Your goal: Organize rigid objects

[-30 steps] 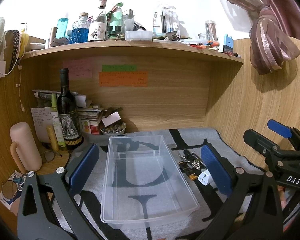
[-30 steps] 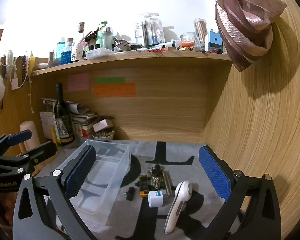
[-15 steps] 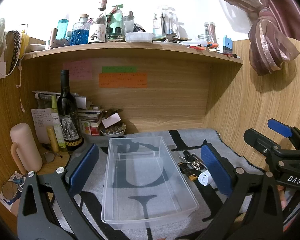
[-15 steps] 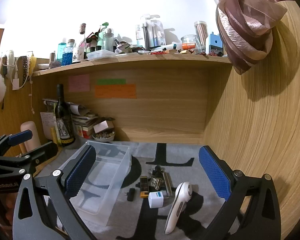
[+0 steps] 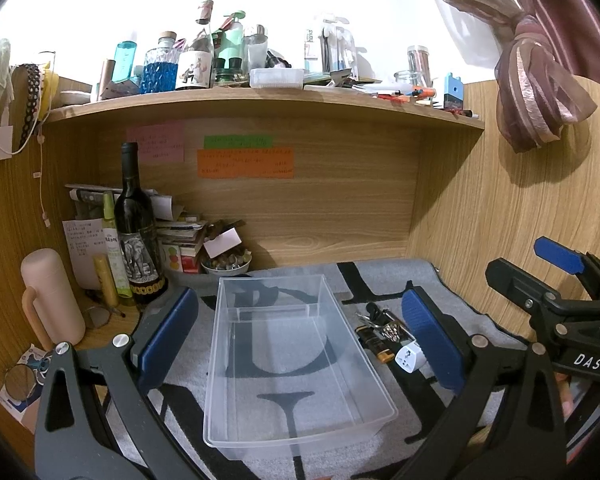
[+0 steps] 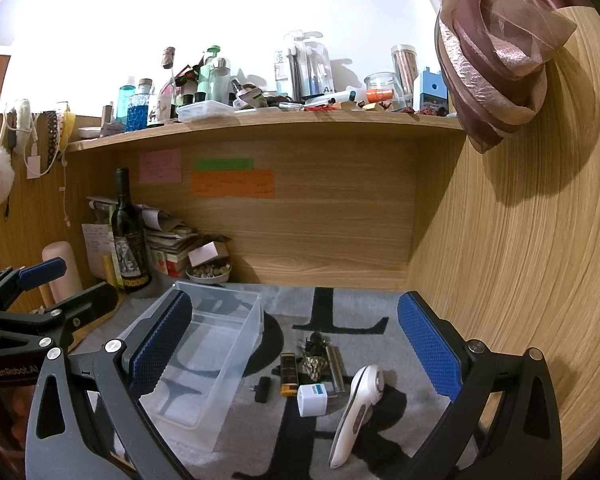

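Nothing is shifting noticeably between frames. Both the left gripper (image 5: 300, 344) and right gripper (image 6: 296, 344) are hanging released. Loose items, including the adapter (image 6: 311, 400), are lying at 3 o'clock of the bin (image 5: 292, 360); approach the adapter squarely.

"DAS" on the right claw (image 5: 556, 280) — "GenRobot.AI" on the left claw (image 6: 56, 284)
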`<state>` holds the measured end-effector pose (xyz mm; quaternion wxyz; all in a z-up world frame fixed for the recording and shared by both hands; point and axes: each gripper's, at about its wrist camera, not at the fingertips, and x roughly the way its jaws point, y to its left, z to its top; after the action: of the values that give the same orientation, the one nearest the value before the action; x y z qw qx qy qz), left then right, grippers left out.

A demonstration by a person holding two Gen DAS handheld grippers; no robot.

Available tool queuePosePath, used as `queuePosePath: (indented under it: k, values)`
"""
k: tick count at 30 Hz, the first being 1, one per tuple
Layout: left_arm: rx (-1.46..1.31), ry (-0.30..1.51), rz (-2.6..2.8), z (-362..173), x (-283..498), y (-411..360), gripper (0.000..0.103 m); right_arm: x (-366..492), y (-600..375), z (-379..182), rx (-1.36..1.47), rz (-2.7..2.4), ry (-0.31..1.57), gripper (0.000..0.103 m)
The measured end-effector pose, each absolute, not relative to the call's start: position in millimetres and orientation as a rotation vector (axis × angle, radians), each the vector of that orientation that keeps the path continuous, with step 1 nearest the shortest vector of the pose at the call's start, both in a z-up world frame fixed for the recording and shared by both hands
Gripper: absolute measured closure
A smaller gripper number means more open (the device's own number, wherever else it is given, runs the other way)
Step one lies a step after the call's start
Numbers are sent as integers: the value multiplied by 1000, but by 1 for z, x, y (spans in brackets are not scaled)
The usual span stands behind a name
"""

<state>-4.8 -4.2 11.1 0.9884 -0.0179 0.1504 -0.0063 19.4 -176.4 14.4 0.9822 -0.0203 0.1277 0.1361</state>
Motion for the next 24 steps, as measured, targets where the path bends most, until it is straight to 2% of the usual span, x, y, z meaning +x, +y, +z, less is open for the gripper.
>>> queuePosePath:
  k: [24]
  values:
    - [-56,314,-58,11,-1,-2,0,21,-174,16,-54,261,261,0]
